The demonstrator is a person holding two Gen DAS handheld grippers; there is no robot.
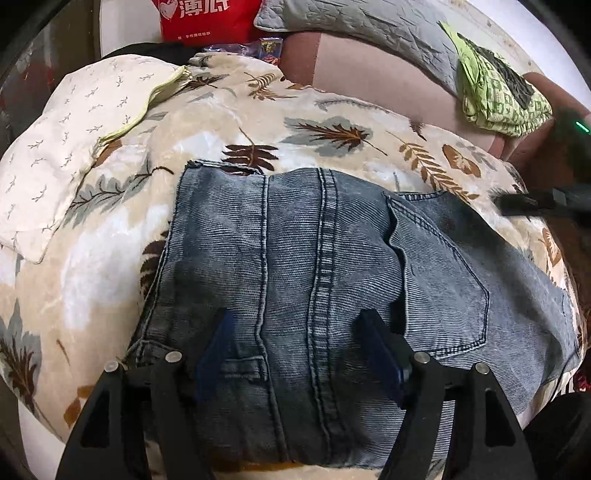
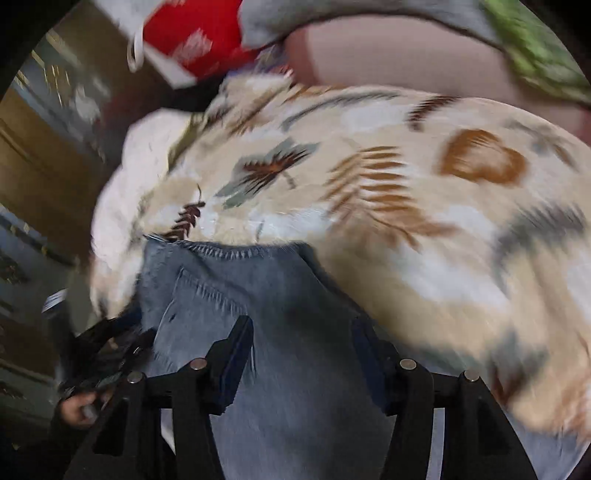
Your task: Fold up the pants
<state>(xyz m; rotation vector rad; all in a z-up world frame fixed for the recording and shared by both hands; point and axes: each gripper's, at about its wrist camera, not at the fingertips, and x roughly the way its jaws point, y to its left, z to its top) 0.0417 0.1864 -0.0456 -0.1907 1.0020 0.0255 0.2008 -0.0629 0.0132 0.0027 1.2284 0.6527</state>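
Folded blue-grey jeans [image 1: 325, 266] lie on a cream blanket with a leaf print [image 1: 229, 122], back pocket [image 1: 443, 280] facing up. My left gripper [image 1: 295, 336] hovers over the near part of the jeans, its jaws wide apart and nothing pinched between its blue pads [image 1: 218, 350]. In the blurred right wrist view my right gripper [image 2: 303, 343] stands open over the jeans [image 2: 288, 295] near their far edge. The right gripper's dark body [image 1: 546, 203] shows blurred at the right edge of the left wrist view. A hand on the left gripper [image 2: 99, 362] appears at lower left.
A white pillow [image 1: 66, 147] lies left of the jeans. Behind are a red bag [image 1: 207, 18], a grey quilted pillow [image 1: 362, 26], a pink sofa back [image 1: 376, 74] and a green printed garment [image 1: 498, 92]. Bare blanket stretches beyond the jeans [image 2: 424, 206].
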